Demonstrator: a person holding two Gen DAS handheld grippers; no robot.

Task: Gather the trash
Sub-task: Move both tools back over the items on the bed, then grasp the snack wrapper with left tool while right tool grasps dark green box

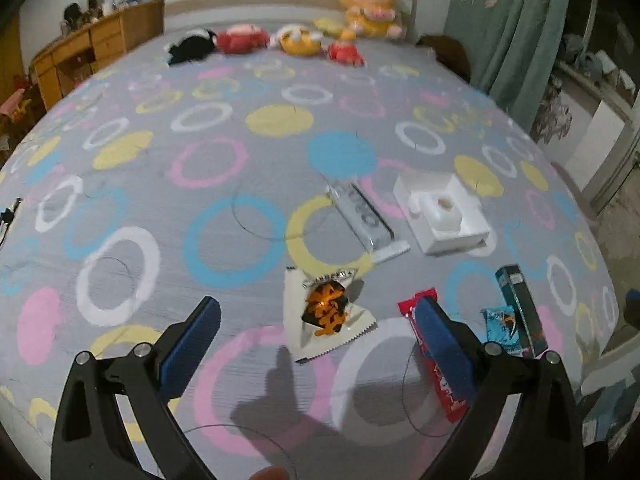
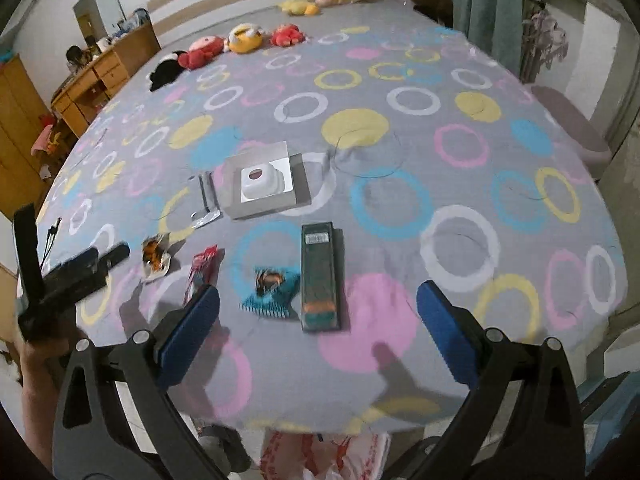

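Trash lies on a bed with a grey sheet printed with coloured rings. My left gripper (image 1: 318,320) is open, just above an orange-and-white snack wrapper (image 1: 326,314); a red wrapper (image 1: 436,364) lies partly under its right finger (image 1: 442,344). A silver wrapper (image 1: 366,218), a white box (image 1: 442,210), a blue wrapper (image 1: 500,326) and a dark green box (image 1: 522,310) lie beyond. My right gripper (image 2: 318,324) is open, low over the dark green box (image 2: 322,276) and blue wrapper (image 2: 272,286). The red wrapper (image 2: 202,274), orange wrapper (image 2: 156,258), silver wrapper (image 2: 206,198), white box (image 2: 262,184) and left gripper (image 2: 86,266) also show there.
Several plush toys (image 1: 280,38) line the bed's far end by the headboard. A wooden desk (image 1: 86,54) stands at the left, green curtains (image 1: 508,20) at the right. A red-and-white plastic bag (image 2: 324,456) hangs below the bed's near edge. A black cable (image 2: 50,240) lies at the left edge.
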